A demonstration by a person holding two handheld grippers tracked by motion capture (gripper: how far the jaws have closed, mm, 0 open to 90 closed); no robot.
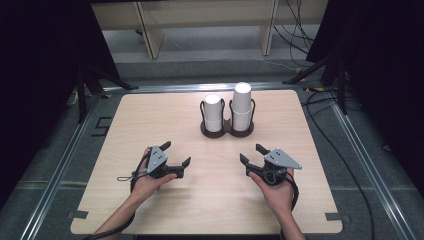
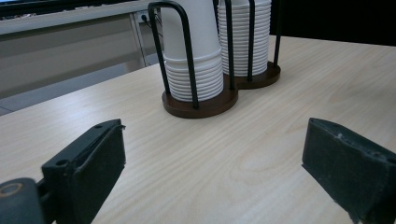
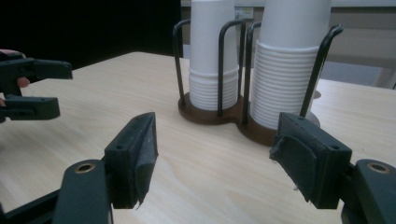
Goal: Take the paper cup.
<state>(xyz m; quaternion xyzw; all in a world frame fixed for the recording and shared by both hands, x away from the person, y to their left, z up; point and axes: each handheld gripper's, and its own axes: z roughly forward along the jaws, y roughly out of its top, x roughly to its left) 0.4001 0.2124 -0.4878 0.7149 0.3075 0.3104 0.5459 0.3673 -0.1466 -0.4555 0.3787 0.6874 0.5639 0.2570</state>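
Observation:
A dark brown cup holder (image 1: 227,131) with black wire loops stands at the middle back of the table. It carries two stacks of white paper cups, a shorter left stack (image 1: 213,112) and a taller right stack (image 1: 242,106). My left gripper (image 1: 177,153) rests low over the table at front left, open and with nothing between its jaws. My right gripper (image 1: 251,152) sits at front right, also open with nothing in it. In the left gripper view the left gripper (image 2: 215,154) faces the holder (image 2: 201,106). In the right gripper view the right gripper (image 3: 215,149) faces the two stacks (image 3: 212,60) (image 3: 285,70).
The light wooden table (image 1: 150,115) has bare room in front of the holder and on both sides. Beyond it are a metal floor frame, cables (image 1: 325,100) and pale shelving (image 1: 210,20). The left gripper (image 3: 32,88) shows at the left edge of the right gripper view.

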